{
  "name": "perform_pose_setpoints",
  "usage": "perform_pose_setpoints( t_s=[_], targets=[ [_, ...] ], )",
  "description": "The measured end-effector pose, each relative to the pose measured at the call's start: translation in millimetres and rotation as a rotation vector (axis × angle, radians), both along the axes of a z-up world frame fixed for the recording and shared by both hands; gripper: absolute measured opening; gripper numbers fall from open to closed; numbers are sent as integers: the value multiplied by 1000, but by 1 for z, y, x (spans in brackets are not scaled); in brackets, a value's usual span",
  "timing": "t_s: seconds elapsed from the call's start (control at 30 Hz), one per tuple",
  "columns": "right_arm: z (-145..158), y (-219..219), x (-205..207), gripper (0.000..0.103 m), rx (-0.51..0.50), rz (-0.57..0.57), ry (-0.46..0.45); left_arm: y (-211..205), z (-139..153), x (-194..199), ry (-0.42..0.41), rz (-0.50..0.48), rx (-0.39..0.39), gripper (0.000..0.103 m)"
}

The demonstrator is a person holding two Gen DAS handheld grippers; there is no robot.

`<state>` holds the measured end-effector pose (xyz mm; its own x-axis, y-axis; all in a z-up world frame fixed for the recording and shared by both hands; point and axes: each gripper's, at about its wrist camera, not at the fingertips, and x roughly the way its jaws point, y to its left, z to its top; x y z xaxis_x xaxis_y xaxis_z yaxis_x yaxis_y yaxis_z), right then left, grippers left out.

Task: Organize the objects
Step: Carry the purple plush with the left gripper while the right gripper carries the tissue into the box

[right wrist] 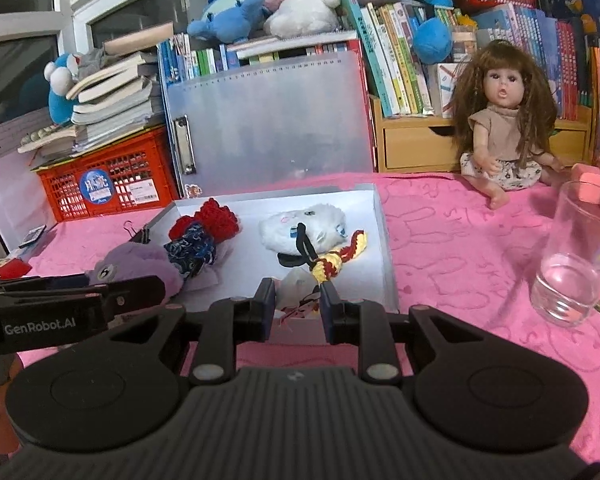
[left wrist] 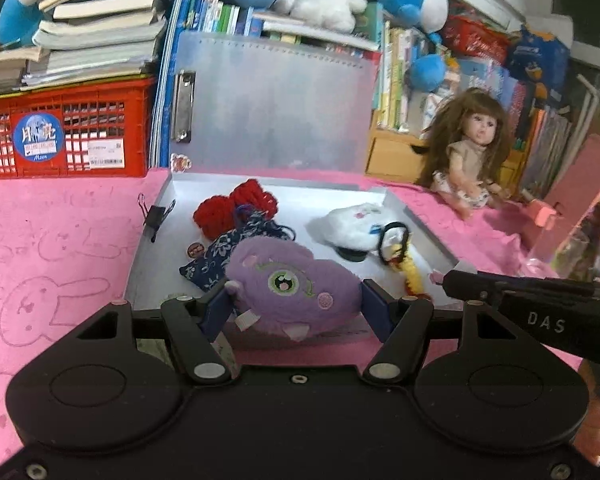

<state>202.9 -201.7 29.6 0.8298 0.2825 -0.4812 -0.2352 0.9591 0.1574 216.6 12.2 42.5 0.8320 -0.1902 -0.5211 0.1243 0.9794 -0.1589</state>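
My left gripper point(left wrist: 296, 310) is shut on a purple plush toy point(left wrist: 292, 284), its blue pads pressing both sides, at the near edge of an open silver box point(left wrist: 148, 248). In the box lie a red crochet piece point(left wrist: 236, 204), a blue floral pouch point(left wrist: 236, 244), a white plush point(left wrist: 352, 224), a black hair tie point(left wrist: 394, 240) and a yellow-red crochet piece point(left wrist: 412, 276). My right gripper point(right wrist: 299, 310) is shut on a small white-and-pink packet point(right wrist: 300, 294) over the box's near edge point(right wrist: 388, 264). The right gripper point(left wrist: 446, 280) also shows beside the left one, and the left gripper point(right wrist: 160, 284) holds the purple plush point(right wrist: 140, 262).
The box's lid point(right wrist: 268, 120) stands upright against books. A red crate point(right wrist: 112, 184) with stacked books is at the left, a black binder clip point(left wrist: 156, 216) on the box's left wall. A doll point(right wrist: 500, 120) sits at the right, near a glass point(right wrist: 572, 256). A pink cloth point(right wrist: 460, 248) covers the table.
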Motion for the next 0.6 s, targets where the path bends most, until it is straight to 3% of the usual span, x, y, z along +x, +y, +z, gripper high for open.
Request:
perform_pose_setpoints(
  t_s=[0.43,0.6],
  targets=[
    [-13,9,59,28,66,11,99,-10,-14,51,38,46,32,66],
    [-15,13,74,28,42,8,106,-14,-16,68,45,61,56,66]
  ],
)
